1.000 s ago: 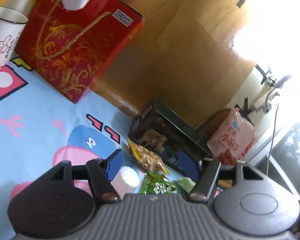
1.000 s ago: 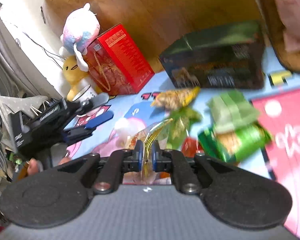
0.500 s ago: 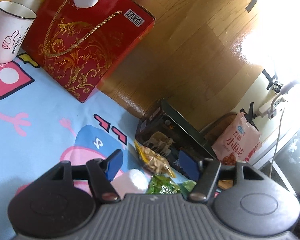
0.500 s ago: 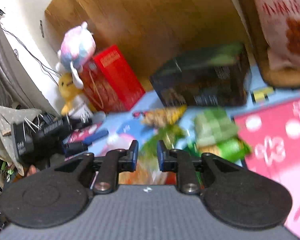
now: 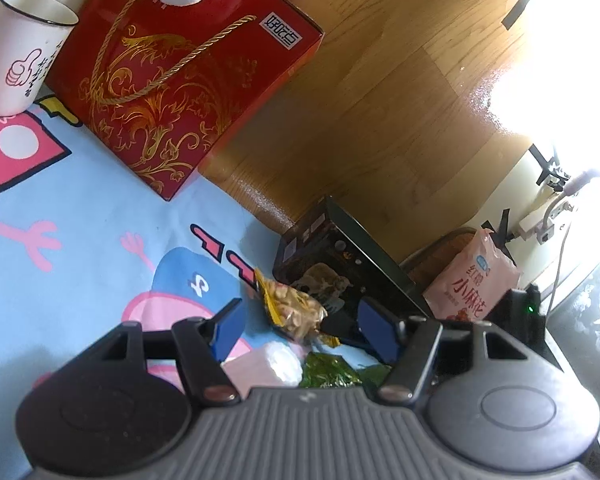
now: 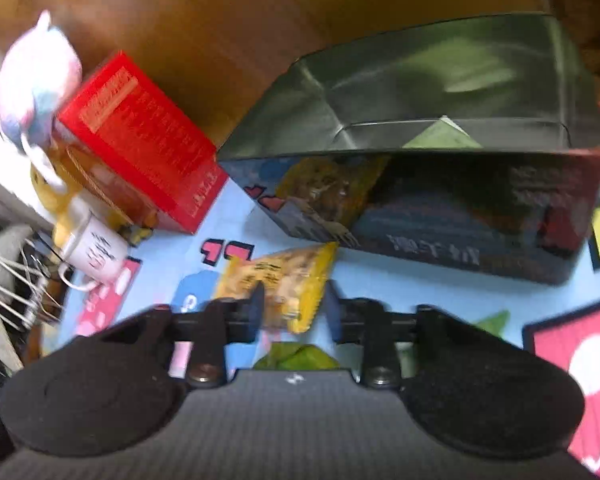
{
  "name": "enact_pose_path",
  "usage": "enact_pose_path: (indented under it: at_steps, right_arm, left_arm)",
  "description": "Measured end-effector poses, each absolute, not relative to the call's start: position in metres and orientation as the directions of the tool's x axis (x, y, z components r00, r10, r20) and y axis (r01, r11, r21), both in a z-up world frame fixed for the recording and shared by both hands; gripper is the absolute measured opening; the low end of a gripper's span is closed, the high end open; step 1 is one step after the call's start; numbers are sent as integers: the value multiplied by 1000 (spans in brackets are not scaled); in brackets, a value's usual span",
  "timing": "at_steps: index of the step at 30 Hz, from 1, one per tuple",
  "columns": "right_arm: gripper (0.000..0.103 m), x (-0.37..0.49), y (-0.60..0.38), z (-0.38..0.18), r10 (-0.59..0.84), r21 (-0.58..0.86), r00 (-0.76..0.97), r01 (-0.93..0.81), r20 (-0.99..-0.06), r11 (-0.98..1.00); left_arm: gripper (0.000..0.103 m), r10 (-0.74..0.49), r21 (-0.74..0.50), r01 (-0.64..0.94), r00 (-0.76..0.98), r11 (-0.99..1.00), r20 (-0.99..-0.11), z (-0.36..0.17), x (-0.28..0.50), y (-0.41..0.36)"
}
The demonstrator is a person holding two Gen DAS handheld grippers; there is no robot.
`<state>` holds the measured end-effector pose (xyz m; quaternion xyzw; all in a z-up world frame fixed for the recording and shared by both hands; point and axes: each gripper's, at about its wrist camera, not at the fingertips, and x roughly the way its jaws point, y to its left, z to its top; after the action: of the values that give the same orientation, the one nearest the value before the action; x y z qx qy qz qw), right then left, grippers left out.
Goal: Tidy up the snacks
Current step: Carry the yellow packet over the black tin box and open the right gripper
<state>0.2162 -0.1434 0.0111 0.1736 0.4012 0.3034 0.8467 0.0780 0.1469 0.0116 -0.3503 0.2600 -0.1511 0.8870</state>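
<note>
A yellow snack packet (image 6: 284,280) lies on the blue cartoon mat (image 6: 400,280) in front of a dark box (image 6: 440,184). My right gripper (image 6: 292,310) is open, its fingers either side of the packet's near end. The packet also shows in the left wrist view (image 5: 294,310), next to a white-pink packet (image 5: 266,366) and a green packet (image 5: 330,372). My left gripper (image 5: 304,330) is open and empty above these snacks. A pink snack bag (image 5: 474,280) stands behind the dark box (image 5: 332,264).
A red gift box (image 5: 180,76) with a plush toy (image 6: 36,80) on top and a white mug (image 5: 16,48) stand at the mat's far left. Wooden floor (image 5: 380,100) lies beyond the mat. A green packet (image 6: 296,356) sits under my right gripper.
My right gripper has let go of the packet it held, opened wide and moved forward to the yellow packet near the dark box. My left gripper stayed open and shifted slightly.
</note>
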Motion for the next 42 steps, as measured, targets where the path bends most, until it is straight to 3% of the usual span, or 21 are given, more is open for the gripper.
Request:
enact_pose_path:
  at_steps: [4,7,10,13,15,19,24,28,31,32,35,42]
  right_arm:
    - [10,193,-148,20,684,550,516,-413,-515,726]
    - [2,178,-165,24,749,665,499,-382,-437,642]
    - [2,171,-178,24,806,768,472,-342,-358,542]
    - [2,162,-184,28,798,762,500,-354,-336,542]
    - [3,158,-185,32,765,710,528,-372,-368,598]
    - [11,146,-181,35,738,615,521,-429,-429,661]
    - [49,155,-169,32,678,504,556,-458,-480,732]
    - [56,182,-152,26,647,474,554,-442,-524,762]
    - [52,197,-136,16,649,452,501,-467,-573,760]
    - [27,196,-129,15,652,426,487,-500,-581,754]
    - [25,186,-129,19,678,437,483,-525,-554,731]
    - [25,161,-197,46,690,590,617,-413,-379,694]
  left_arm:
    - [63,-455,-709,81,816,701,-357,10,80,149]
    - [67,-495,-737,93,795,669,-349,5,85,150]
    - [73,-556,-780,113,764,615,-328,-2,90,151]
    - [73,-554,-773,116,764,624,-332,-3,89,148]
    - [73,-554,-770,125,766,626,-326,-1,87,147]
    - [73,-578,-786,175,772,593,-264,4,81,150]
    - [73,-631,-806,250,752,537,-188,8,76,150]
    - [73,-629,-805,233,749,545,-209,8,79,148]
    - [73,-626,-811,221,750,542,-214,6,80,151]
    - [73,-626,-811,223,750,541,-212,6,79,151]
    - [73,-626,-804,232,751,548,-211,7,79,149]
    - [78,-654,-781,287,731,554,-196,21,75,133]
